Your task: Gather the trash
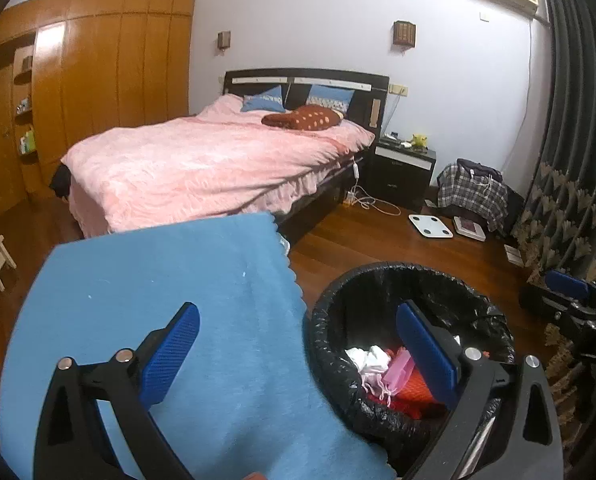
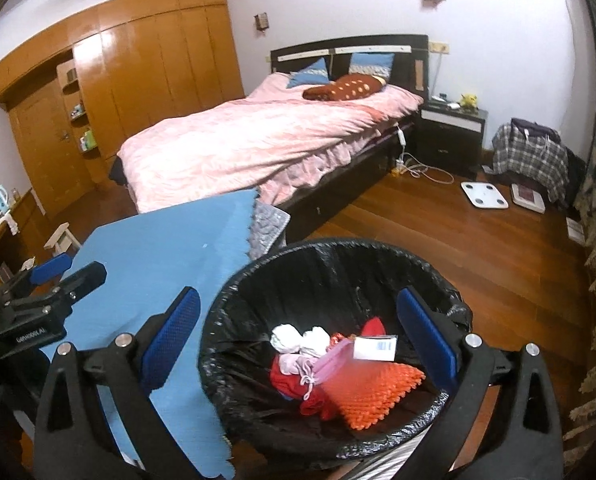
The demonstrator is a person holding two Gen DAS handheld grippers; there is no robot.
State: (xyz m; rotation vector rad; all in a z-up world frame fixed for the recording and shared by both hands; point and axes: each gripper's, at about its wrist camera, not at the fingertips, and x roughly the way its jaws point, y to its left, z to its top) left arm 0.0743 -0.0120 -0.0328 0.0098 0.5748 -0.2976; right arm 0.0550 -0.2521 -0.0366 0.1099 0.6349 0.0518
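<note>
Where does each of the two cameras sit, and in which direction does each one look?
Left wrist: on the left gripper, above the blue cloth, facing the bed; its own open fingers show, and the right gripper at the right edge.
Right wrist: on the right gripper, over the trash bin, facing the bed; its own open fingers show, and the left gripper at the left edge.
Shared: bin, cloth, bed.

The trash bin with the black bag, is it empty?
No, the trash bin already holds a crumpled white tissue, a pink box and an orange bumpy piece.
</note>
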